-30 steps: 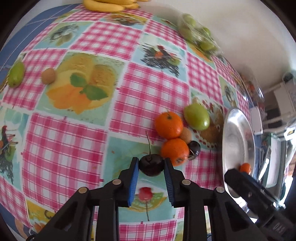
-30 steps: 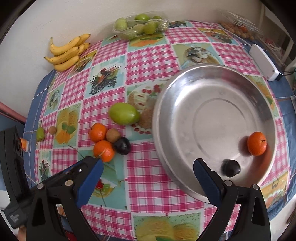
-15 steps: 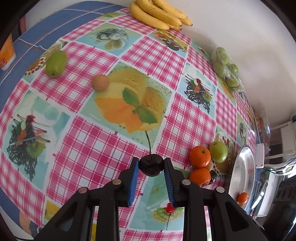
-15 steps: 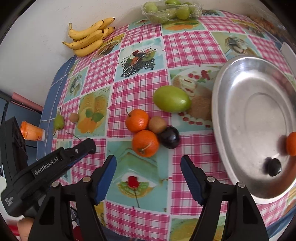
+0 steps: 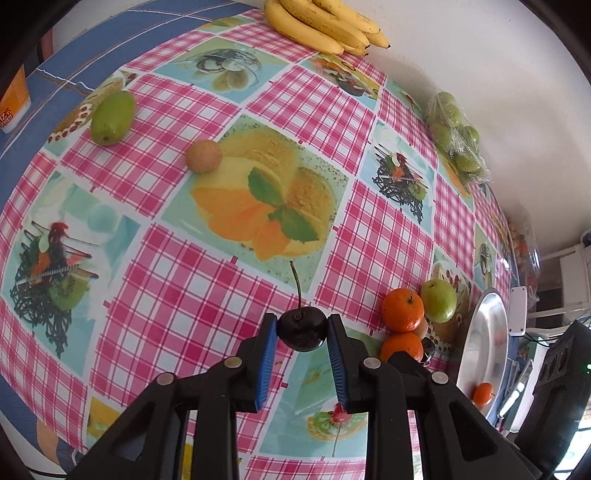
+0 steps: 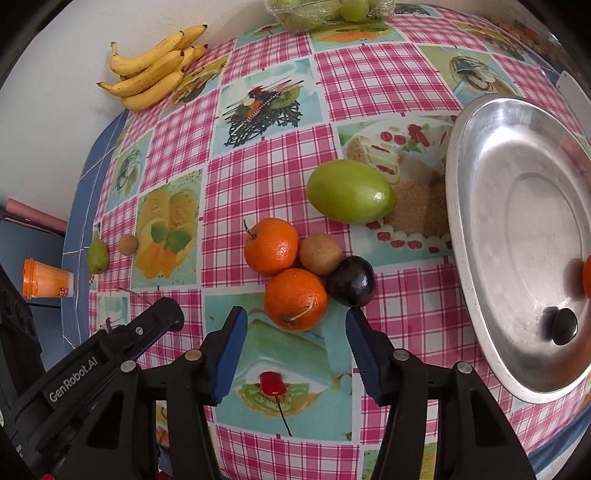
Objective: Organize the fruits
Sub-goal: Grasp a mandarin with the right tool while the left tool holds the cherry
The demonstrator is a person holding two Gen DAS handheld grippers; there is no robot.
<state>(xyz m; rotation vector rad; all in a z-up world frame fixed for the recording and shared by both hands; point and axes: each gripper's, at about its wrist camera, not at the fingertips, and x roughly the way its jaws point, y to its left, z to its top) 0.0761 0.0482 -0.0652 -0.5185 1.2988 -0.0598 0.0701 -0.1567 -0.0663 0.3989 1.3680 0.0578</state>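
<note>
My left gripper is shut on a dark cherry with its long stem up, held above the checked tablecloth. My right gripper is open, its jaws either side of the near orange without touching it. Beside that orange lie a second orange, a brown kiwi, a dark plum and a big green mango. The steel plate at right holds a dark fruit and an orange cut off by the frame edge.
Bananas and a bag of green fruit lie by the wall. A green mango and a small brown fruit lie at the table's far left. An orange cup stands off the table edge.
My left gripper has lifted and drawn back with the cherry. My right gripper has moved left from the plate, narrowed its jaws and come down around the near orange.
</note>
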